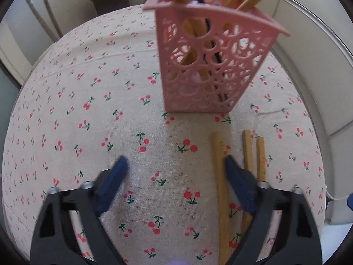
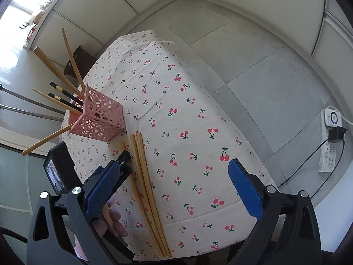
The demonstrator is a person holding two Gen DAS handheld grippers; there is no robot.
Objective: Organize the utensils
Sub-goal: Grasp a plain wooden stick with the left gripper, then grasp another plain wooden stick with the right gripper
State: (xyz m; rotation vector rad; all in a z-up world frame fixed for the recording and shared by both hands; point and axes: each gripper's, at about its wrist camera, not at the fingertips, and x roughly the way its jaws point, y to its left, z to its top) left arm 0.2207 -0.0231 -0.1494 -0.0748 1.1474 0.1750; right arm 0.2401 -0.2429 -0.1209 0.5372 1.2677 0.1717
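Observation:
A pink perforated holder (image 1: pixel 211 66) (image 2: pixel 99 119) stands on the cherry-print tablecloth (image 1: pixel 88 110) (image 2: pixel 187 110). Several wooden chopsticks and two black ones lean out of it. Three loose wooden chopsticks (image 1: pixel 218 176) (image 2: pixel 143 176) lie side by side in front of it. My left gripper (image 1: pixel 175 160) hangs low over the cloth, open. The leftmost loose chopstick lies just inside its right pad; the other two lie outside it. In the right wrist view its black fingers (image 2: pixel 124 156) sit beside the chopsticks, with a hand (image 2: pixel 112 218) below. My right gripper (image 2: pixel 174 164) is open over the chopsticks, holding nothing.
The table's right edge (image 2: pixel 253 159) drops to a grey tiled floor with a white power strip (image 2: pixel 331 141) and cable. A dark bin (image 1: pixel 110 0) (image 2: pixel 77 64) stands beyond the far edge. Metal rods (image 2: pixel 28 103) run at the left. White wall panels ring the room.

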